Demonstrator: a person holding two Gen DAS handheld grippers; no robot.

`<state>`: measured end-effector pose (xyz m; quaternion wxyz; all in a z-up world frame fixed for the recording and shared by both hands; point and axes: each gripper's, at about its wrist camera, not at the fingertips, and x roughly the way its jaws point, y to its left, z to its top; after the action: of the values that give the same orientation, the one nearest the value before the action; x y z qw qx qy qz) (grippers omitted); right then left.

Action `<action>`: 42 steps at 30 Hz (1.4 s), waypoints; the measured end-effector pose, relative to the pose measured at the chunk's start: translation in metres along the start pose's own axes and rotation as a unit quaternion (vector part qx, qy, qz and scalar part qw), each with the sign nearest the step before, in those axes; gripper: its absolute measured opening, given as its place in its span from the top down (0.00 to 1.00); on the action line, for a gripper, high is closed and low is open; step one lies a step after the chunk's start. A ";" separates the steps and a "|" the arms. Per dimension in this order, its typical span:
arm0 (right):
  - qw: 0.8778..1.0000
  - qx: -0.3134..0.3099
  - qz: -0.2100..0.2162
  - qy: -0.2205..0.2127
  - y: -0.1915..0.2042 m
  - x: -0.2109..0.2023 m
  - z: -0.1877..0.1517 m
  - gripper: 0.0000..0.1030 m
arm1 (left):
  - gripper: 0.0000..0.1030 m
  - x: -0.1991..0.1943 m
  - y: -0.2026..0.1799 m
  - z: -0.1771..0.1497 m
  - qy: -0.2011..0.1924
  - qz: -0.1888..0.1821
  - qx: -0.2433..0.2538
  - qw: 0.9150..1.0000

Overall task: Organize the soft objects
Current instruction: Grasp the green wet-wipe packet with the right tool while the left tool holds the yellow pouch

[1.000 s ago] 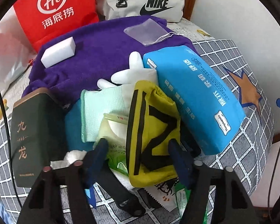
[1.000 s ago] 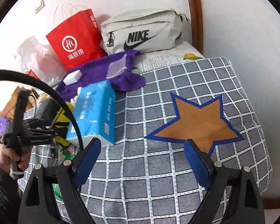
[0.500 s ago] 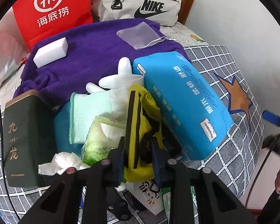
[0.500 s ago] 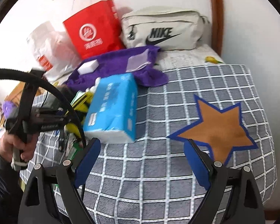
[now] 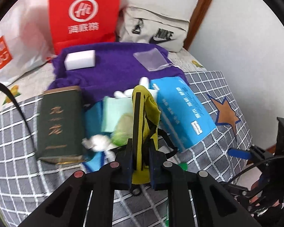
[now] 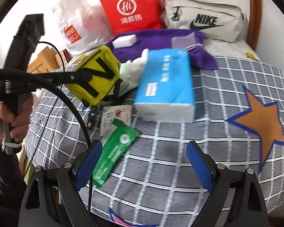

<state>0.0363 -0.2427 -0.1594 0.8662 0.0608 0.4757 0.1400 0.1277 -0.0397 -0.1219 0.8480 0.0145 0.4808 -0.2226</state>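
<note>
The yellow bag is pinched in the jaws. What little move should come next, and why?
Probably carry the yellow pouch a little sideways, toward the bare checked blanket. The left gripper is shut on it and it hangs above the pile, its black strap trailing down near the blue tissue pack. The right gripper is open and idle.

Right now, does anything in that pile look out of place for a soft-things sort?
Yes: the dark green tin lying left of the pile looks rigid, not soft. The blue tissue pack sits askew, propped on the pile's edge. The left gripper holds the yellow pouch.
</note>
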 end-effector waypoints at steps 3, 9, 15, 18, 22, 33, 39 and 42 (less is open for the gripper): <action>1.000 0.003 0.003 0.010 0.011 0.011 -0.001 0.13 | 0.87 -0.006 0.013 -0.008 -0.002 0.007 -0.017 1.000; 0.999 0.023 -0.011 0.045 0.036 0.040 -0.009 0.13 | 0.87 -0.028 0.037 -0.024 -0.021 0.020 -0.036 0.999; 0.996 0.054 -0.031 0.061 0.053 0.058 -0.016 0.13 | 0.87 -0.042 0.058 -0.033 -0.035 0.018 -0.053 0.998; 0.994 0.064 -0.051 0.068 0.064 0.069 -0.021 0.13 | 0.87 -0.047 0.067 -0.039 -0.040 0.011 -0.059 0.997; 0.991 0.076 -0.095 0.063 0.074 0.080 -0.026 0.12 | 0.87 -0.054 0.078 -0.045 -0.046 0.006 -0.069 0.997; 0.992 0.010 -0.113 0.053 0.058 0.066 -0.033 0.44 | 0.87 -0.060 0.085 -0.052 -0.063 -0.013 -0.074 0.995; 0.990 0.071 -0.107 0.063 0.011 0.054 -0.034 0.33 | 0.87 -0.051 0.081 -0.049 -0.054 -0.027 -0.075 0.995; 0.988 0.067 -0.118 0.068 0.017 0.057 -0.037 0.22 | 0.87 -0.048 0.076 -0.048 -0.049 -0.026 -0.070 0.996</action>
<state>0.0310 -0.2109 -0.2211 0.8364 0.0525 0.5455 0.0086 0.0980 0.0572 -0.1227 0.8636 -0.0681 0.4530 -0.2105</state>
